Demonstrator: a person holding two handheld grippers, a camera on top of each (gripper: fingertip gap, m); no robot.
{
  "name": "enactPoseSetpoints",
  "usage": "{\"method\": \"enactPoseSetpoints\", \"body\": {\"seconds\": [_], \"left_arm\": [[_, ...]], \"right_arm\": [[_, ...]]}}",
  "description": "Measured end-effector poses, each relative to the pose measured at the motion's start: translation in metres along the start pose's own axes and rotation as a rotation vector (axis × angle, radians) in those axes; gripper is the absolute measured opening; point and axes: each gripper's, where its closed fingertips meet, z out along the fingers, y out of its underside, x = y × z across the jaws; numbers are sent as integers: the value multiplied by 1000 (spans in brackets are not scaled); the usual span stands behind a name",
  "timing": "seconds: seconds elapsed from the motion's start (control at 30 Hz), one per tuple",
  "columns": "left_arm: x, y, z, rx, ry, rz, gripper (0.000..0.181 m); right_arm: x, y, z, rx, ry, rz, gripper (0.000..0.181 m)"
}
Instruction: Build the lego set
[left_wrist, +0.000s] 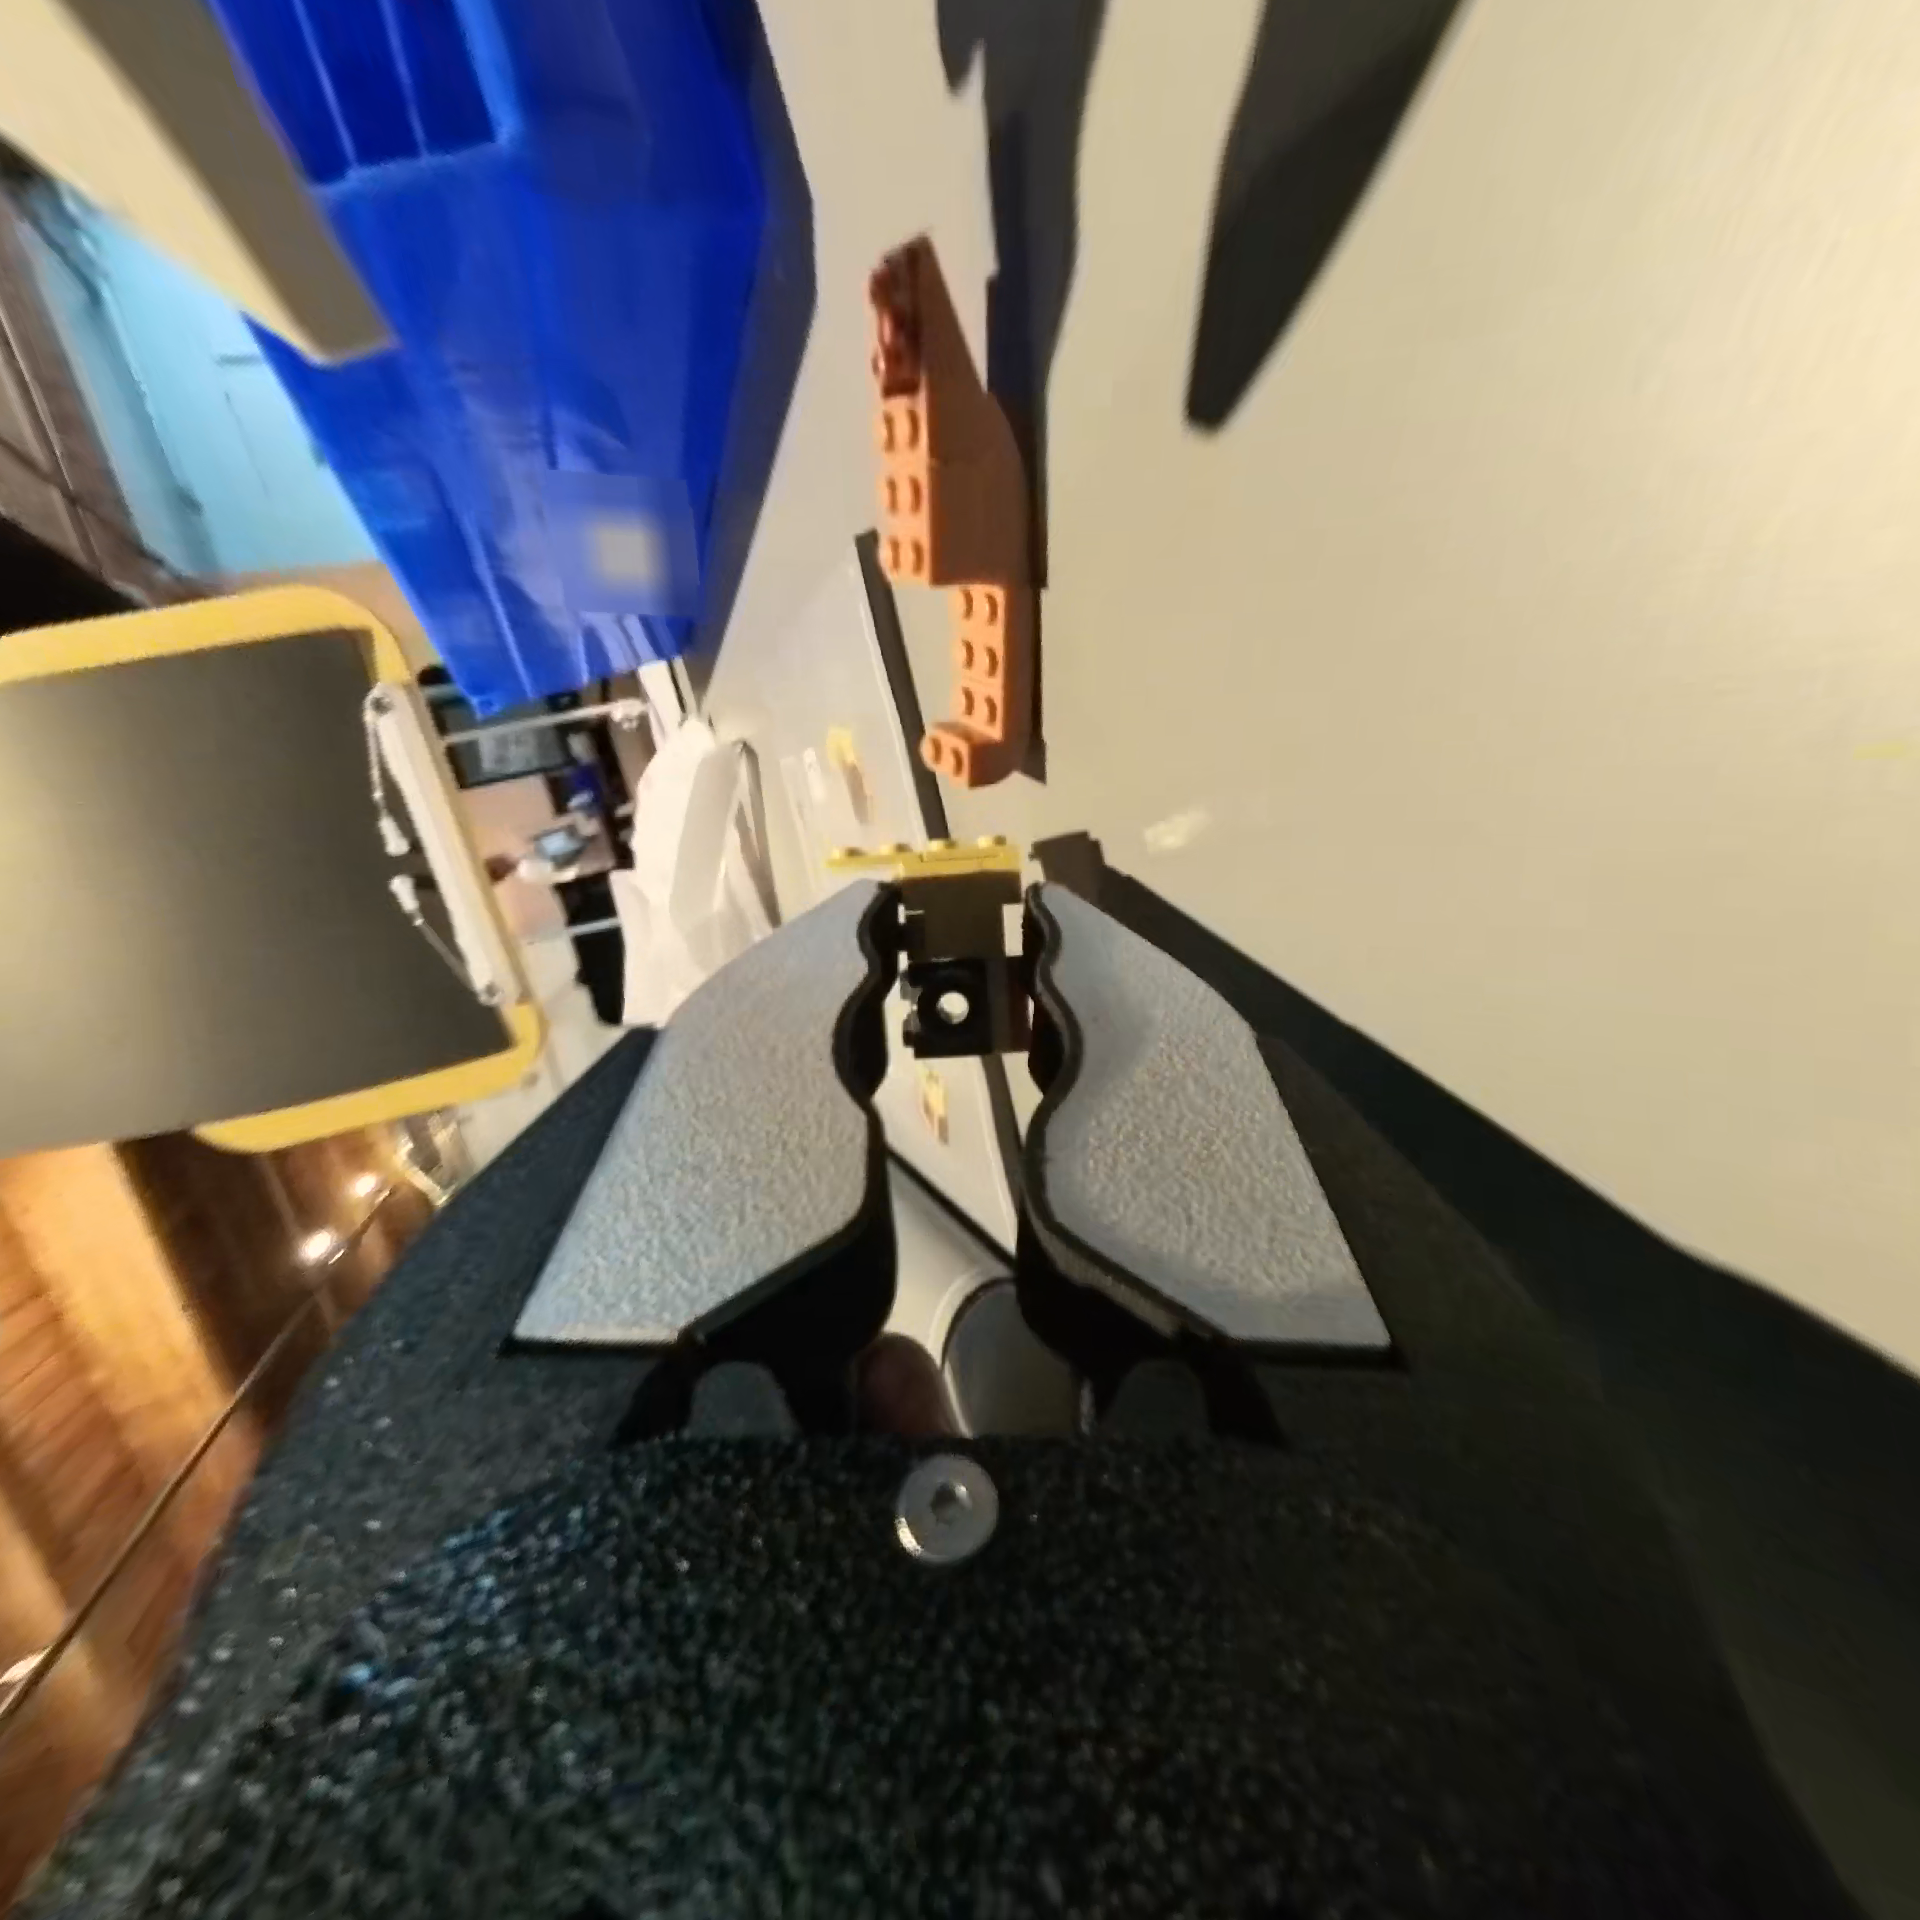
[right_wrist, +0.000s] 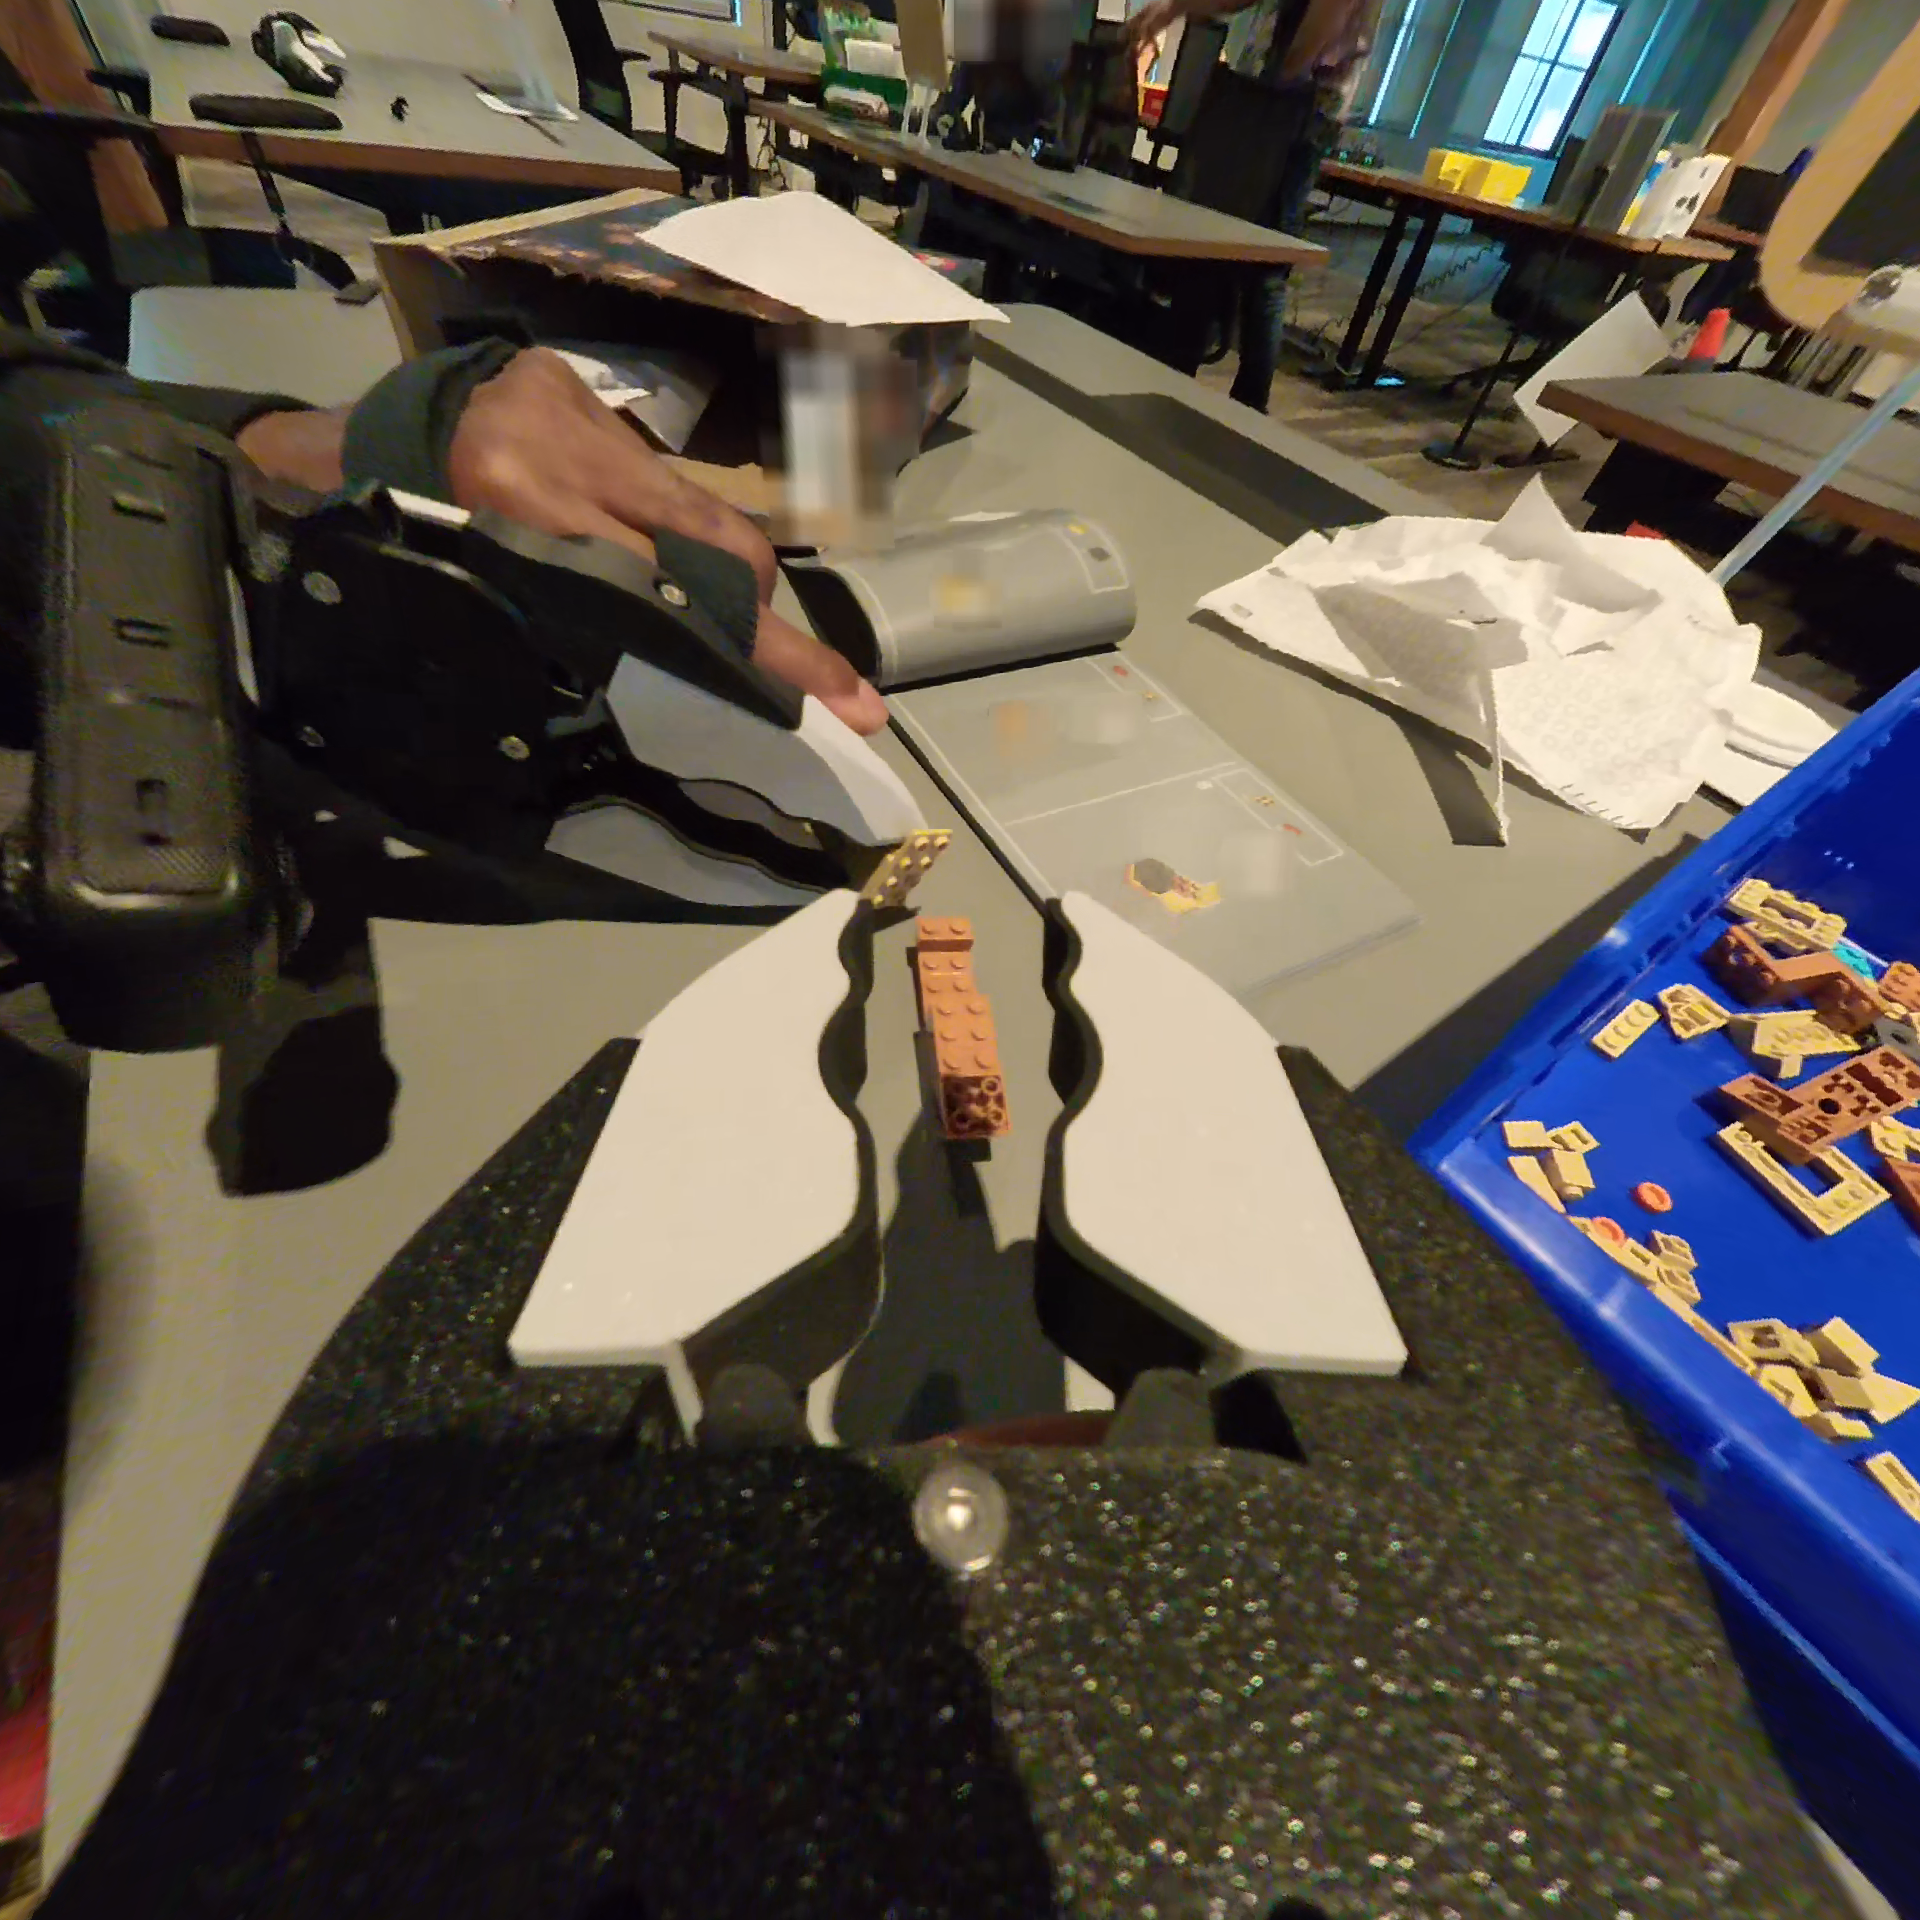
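Two subassemblies exist so far: our left gripper (left_wrist: 951, 914) pinches a small tan-and-black piece (left_wrist: 951, 971), seemingly firmly; our right gripper (right_wrist: 951, 935), jaws apart and empty, frames the brown brick assembly (right_wrist: 961, 1023) mid-frame on the table (right_wrist: 520, 987); many loose bricks (right_wrist: 1766, 1122) remain in the blue bin (right_wrist: 1558, 1299) at right.

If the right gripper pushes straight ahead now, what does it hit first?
Most likely the brown brick assembly lying on the table between the open right gripper fingers; beyond it lies the instruction booklet. Depth is uncertain.

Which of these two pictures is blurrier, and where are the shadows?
Left wrist view: tilted, the blue bin and background smeared, the small yellow and black piece in the left tool fairly sharp. Right wrist view: sharper, edges bowed; dark shadows on the table under the left tool.
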Motion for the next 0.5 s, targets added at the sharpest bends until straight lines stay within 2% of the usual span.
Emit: {"method": "enactPoseSetpoints", "body": {"seconds": [0.17, 0.33, 0.5], "left_arm": [[3, 5, 0, -84, -8, 15, 22], [6, 13, -2, -160, 63, 40, 24], [9, 8, -7, -146, 127, 39, 23]], "right_arm": [[-1, 5, 0, -8, 23, -38, 30], [-1, 7, 1, -14, 38, -50, 29], [3, 8, 0, -15, 56, -54, 29]]}}
